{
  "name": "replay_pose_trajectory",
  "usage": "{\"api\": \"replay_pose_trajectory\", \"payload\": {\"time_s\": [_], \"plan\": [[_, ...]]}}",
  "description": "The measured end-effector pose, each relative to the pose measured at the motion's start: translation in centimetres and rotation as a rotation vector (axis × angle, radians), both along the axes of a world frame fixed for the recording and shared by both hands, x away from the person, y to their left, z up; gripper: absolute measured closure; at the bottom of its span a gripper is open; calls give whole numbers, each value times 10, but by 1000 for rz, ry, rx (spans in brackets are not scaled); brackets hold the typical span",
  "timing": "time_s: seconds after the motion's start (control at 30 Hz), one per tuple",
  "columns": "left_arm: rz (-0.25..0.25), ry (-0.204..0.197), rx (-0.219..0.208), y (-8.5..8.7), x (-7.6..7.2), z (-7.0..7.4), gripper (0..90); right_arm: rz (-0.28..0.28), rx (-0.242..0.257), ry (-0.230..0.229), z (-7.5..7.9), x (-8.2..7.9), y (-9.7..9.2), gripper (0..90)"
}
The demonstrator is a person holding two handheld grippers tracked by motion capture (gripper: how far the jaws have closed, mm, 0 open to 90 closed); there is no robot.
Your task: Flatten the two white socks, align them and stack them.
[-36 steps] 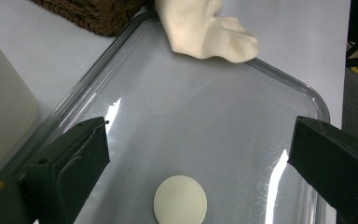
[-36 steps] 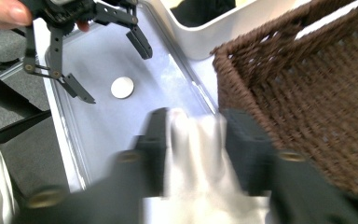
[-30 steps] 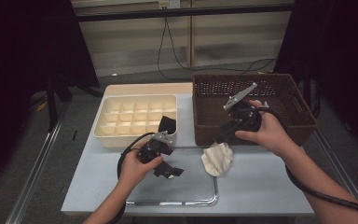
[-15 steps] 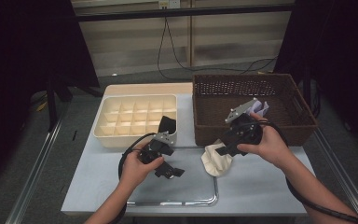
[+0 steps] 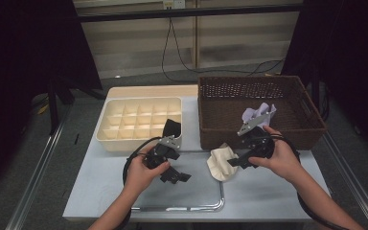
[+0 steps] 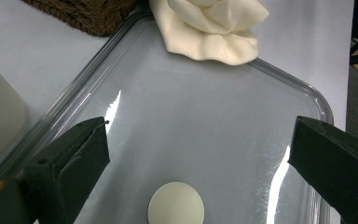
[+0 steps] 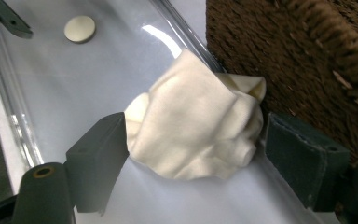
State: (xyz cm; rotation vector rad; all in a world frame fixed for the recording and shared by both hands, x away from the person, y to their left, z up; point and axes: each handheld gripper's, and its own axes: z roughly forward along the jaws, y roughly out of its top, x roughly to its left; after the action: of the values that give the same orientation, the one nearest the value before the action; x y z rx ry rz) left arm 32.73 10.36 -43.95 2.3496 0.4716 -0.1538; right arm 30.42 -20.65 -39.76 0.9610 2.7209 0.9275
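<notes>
We can read no words, numbers or signs on anything here.

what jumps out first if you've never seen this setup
A crumpled cream cloth lies at the clear tray's corner, against the brown wicker basket, between the right gripper's open jaws. A black item sits in the cream compartment box.

1 cream cloth (image 5: 222, 163); 1 lilac cloth (image 5: 258, 113) (in the basket); 1 wicker basket (image 5: 220, 125); 1 compartment box (image 5: 106, 130); 1 clear tray (image 6: 321, 100); 1 round disc (image 6: 175, 205); 2 grippers, left (image 5: 176, 173) & right (image 5: 233, 162).
</notes>
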Motion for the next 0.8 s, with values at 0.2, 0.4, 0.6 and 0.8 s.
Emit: {"api": "replay_pose_trajectory", "payload": {"time_s": [0.2, 0.4, 0.6, 0.8], "plan": [[-4, 6, 2, -2, 0, -2, 46, -12, 4, 6, -11, -4, -3, 223], [-27, 12, 8, -6, 0, -3, 46, -29, 30, 14, -23, -7, -5, 255], [-28, 10, 10, -10, 0, -4, 47, -38, 43, 24, -38, -12, -3, 306], [-31, 15, 8, -13, -1, -5, 47, -15, 68, 31, -46, -15, 3, 390]]}}
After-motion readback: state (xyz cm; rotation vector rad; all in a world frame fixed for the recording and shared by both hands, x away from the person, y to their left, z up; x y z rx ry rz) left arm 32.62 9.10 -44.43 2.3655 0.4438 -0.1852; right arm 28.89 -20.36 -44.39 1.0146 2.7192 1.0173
